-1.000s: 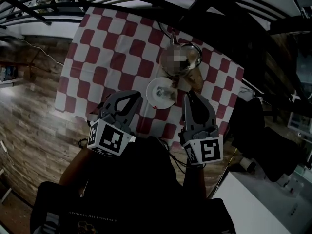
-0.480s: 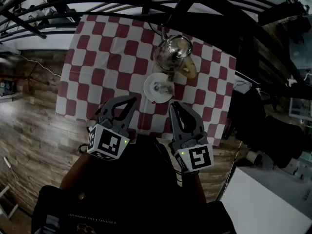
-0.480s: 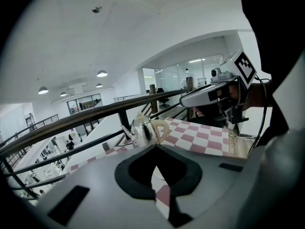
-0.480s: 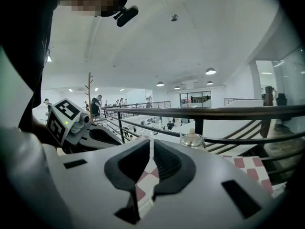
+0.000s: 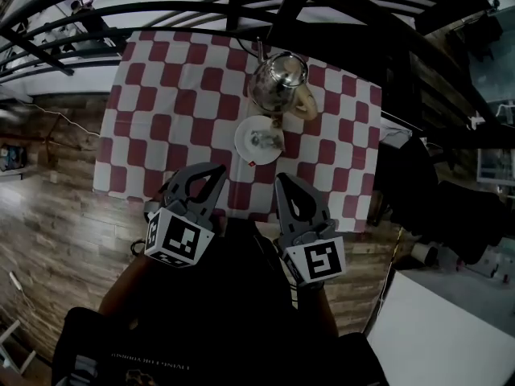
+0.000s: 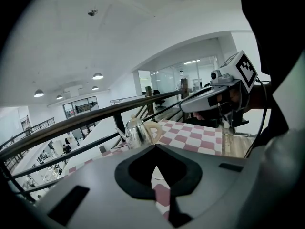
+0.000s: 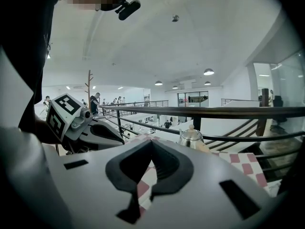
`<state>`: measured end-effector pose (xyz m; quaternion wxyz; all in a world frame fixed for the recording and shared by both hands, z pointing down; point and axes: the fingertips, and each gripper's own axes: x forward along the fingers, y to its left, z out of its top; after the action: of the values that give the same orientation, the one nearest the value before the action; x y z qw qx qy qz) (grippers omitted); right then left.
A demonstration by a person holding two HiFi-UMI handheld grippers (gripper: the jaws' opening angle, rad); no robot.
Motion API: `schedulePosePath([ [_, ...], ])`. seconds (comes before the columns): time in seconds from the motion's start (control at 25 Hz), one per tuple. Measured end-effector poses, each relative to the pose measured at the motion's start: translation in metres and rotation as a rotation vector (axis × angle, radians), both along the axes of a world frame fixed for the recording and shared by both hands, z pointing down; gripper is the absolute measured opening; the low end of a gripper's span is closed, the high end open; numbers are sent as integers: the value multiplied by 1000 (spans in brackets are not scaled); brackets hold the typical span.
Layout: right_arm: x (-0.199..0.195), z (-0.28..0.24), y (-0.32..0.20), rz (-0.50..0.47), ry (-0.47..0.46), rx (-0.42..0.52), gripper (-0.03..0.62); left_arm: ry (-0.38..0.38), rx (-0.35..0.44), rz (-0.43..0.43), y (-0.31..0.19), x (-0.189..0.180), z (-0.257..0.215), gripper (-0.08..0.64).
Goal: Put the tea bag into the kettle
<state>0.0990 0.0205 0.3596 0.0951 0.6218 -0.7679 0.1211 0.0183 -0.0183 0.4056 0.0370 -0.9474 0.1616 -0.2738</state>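
Head view: kettle stands at the far side of the checkered bench. Tea bag lies on a saucer just in front of the kettle. Left gripper and right gripper hover at the near edge, clear of the saucer.
Left gripper view: jaws together, empty, kettle beyond.
Right gripper view: jaws have just been closing, now together, nothing between, kettle ahead.

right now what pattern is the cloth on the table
The tablecloth is red and white checks, clearest in the head view.
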Motion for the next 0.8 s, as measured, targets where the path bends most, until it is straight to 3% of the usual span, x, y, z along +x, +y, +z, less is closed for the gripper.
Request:
schedulePosePath([
  [0.8, -5, 2, 19, 2, 3, -1, 18, 3, 11, 2, 17, -5, -3, 3],
])
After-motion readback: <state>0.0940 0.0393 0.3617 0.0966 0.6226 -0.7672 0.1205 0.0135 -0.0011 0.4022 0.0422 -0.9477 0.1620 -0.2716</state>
